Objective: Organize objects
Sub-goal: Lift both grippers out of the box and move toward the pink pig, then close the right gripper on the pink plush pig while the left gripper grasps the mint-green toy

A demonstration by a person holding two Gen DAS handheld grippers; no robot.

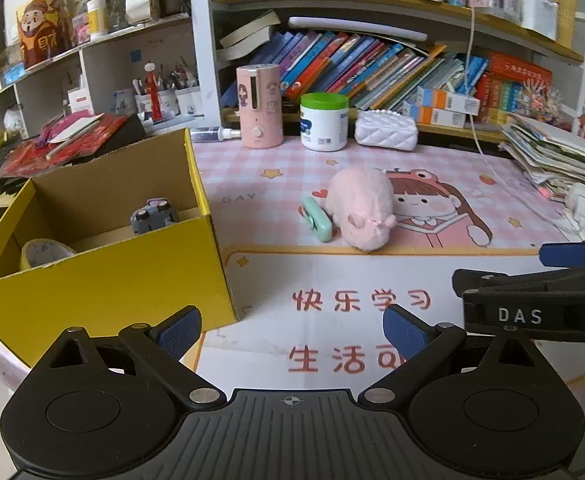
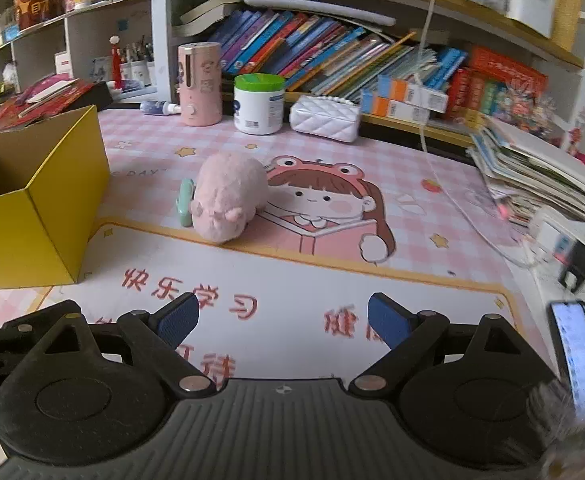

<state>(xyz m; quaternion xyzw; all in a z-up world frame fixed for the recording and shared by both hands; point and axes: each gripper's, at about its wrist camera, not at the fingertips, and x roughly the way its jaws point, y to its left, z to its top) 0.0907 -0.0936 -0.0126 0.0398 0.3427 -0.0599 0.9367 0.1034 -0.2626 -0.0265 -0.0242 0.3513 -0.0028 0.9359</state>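
A pink plush pig [image 1: 362,210] [image 2: 226,196] lies on the desk mat, with a mint-green flat item [image 1: 316,218] [image 2: 183,202] touching its left side. A yellow cardboard box [image 1: 104,276] [image 2: 32,216] stands open at the left; it holds a grey toy car [image 1: 154,214] and a roll of tape [image 1: 44,252]. My left gripper [image 1: 292,334] is open and empty, low over the mat beside the box. My right gripper [image 2: 282,320] is open and empty, in front of the pig; it also shows at the right of the left wrist view [image 1: 540,300].
At the back of the desk stand a pink dispenser [image 1: 258,106], a white jar with a green lid [image 1: 324,122] and a white quilted purse [image 1: 386,130]. A stack of books [image 2: 540,176] and a lit phone [image 2: 578,352] are at the right. Bookshelves rise behind.
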